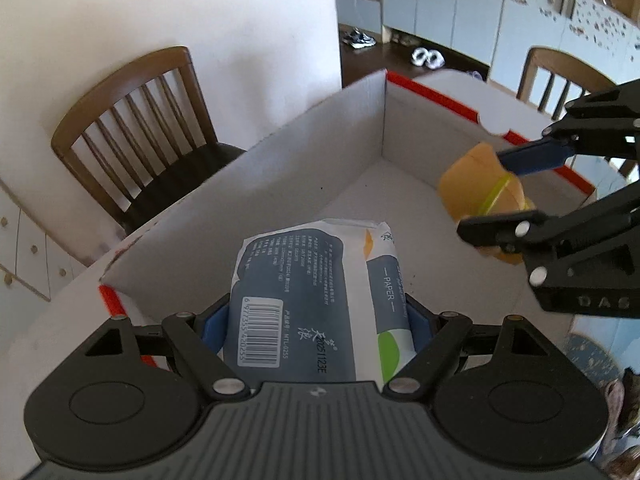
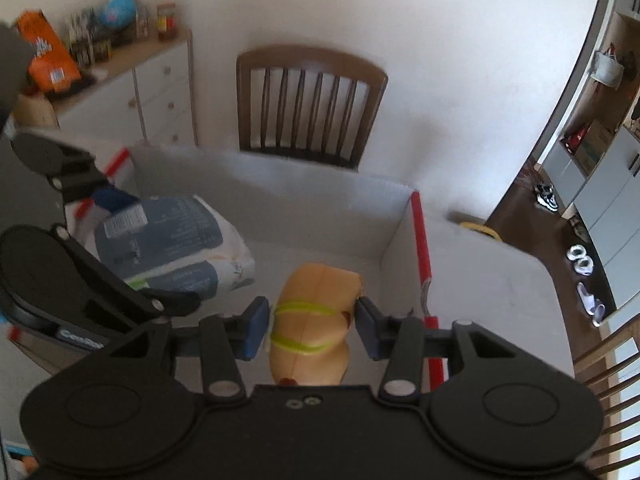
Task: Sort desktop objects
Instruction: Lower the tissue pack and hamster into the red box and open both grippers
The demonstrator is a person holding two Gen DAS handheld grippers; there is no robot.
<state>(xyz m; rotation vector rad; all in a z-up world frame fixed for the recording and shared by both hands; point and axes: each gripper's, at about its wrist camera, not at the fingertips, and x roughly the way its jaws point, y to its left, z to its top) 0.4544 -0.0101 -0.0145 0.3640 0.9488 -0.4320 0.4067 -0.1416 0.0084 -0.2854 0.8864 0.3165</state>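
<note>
A blue-and-white tissue pack with a barcode sits between the blue pads of my left gripper, which is shut on it. The pack hangs over the inside of a white cardboard box with red rim strips. To the right, my right gripper is shut on a tan toy bun with green stripes, also above the box floor. In the right wrist view the right gripper clamps the toy bun at its sides. The left gripper holds the tissue pack at the left, inside the box.
The box stands on a white table with a yellow object near its far edge. A brown wooden chair stands behind the box against a white wall, and another chair at the far side. A cabinet with clutter stands at the left.
</note>
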